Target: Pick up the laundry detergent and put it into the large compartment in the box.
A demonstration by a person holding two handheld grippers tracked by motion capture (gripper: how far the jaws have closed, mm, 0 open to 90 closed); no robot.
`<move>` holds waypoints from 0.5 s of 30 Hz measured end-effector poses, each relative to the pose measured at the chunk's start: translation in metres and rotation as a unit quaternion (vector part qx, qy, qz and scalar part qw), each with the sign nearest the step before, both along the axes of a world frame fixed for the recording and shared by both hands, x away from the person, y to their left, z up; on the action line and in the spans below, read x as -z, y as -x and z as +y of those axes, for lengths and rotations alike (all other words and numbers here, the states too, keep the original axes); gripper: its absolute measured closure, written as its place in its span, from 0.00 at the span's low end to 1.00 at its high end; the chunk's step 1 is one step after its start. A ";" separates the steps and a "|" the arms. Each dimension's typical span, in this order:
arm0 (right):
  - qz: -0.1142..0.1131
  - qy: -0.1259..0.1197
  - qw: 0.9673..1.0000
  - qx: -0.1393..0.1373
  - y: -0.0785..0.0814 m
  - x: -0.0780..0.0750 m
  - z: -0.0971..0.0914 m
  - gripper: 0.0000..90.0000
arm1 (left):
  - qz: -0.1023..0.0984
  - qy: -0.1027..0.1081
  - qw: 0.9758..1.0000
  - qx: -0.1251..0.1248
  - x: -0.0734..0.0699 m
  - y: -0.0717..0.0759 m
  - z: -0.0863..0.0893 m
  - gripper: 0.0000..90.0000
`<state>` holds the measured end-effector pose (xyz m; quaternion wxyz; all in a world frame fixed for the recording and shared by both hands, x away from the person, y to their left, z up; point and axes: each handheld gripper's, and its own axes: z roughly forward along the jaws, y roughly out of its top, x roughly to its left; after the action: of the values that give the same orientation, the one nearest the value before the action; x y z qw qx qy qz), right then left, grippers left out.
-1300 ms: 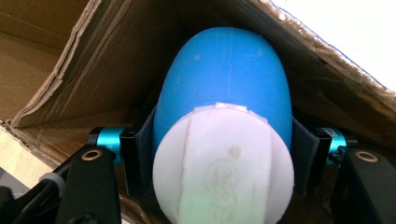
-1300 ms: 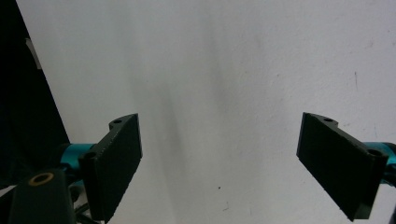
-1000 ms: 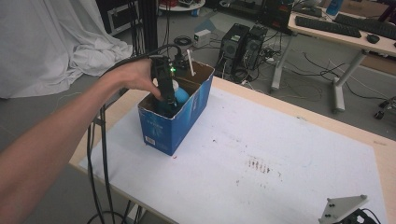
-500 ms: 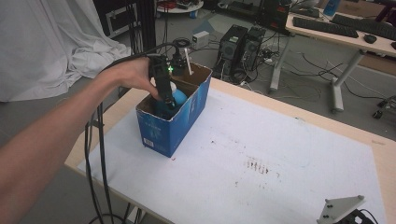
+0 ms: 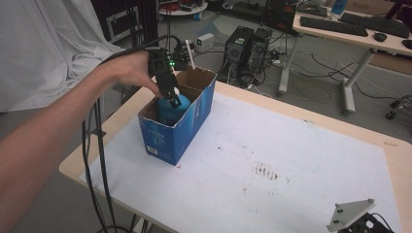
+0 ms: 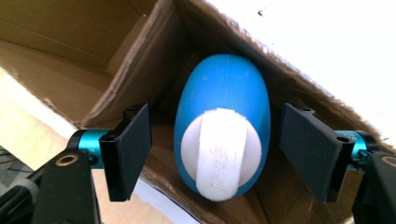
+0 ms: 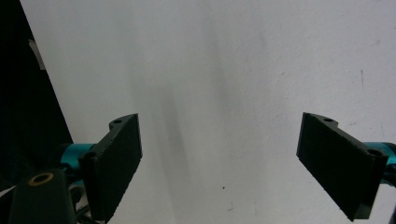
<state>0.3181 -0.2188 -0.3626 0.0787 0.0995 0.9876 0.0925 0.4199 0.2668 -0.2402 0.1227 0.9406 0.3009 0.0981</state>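
White paper covers our desk (image 5: 301, 160), with computer towers and cables on the floor behind it. From the high view, our left hand-held gripper (image 5: 167, 92) reaches down into the open top of a blue cardboard box (image 5: 177, 131) near the desk's far left corner, where a blue egg-shaped object (image 5: 171, 108) sits inside. At the near right corner of the desk we see the grey plate of our right hand-held gripper (image 5: 352, 216), well apart from the box.

Looking along the left hand-held gripper (image 6: 215, 154), we find its jaws spread wide, one on each side of the blue egg-shaped object (image 6: 224, 93), which stands in a corner compartment of the box (image 6: 93, 60) with its white cap (image 6: 220, 151) facing us. Neither pad touches it; a clear gap shows on both sides. We judge that we are at the grasp step: the jaws are lined up around the thing, and the next move calls for closing them evenly on its rounded sides, which may slip, before lifting it clear of the cardboard walls.

Along the right hand-held gripper (image 7: 219, 163), the jaws stand wide apart and empty over bare white paper (image 7: 233, 70).
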 end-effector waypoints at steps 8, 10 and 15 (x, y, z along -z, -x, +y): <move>-0.003 -0.003 1.000 -0.004 0.000 0.000 0.001 0.15 | -0.014 0.001 1.000 0.005 -0.018 0.000 -0.010 0.29; -0.002 -0.002 1.000 -0.002 0.000 0.000 0.001 0.15 | -0.018 0.001 1.000 0.014 -0.024 0.001 -0.016 0.29; -0.002 -0.002 1.000 -0.001 0.000 0.001 0.001 0.15 | -0.029 0.005 0.999 0.040 -0.037 0.002 -0.035 0.29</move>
<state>0.3179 -0.2174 -0.3631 0.0800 0.0981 0.9874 0.0950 0.4176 0.2313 -0.2035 0.1397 0.9481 0.2594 0.1193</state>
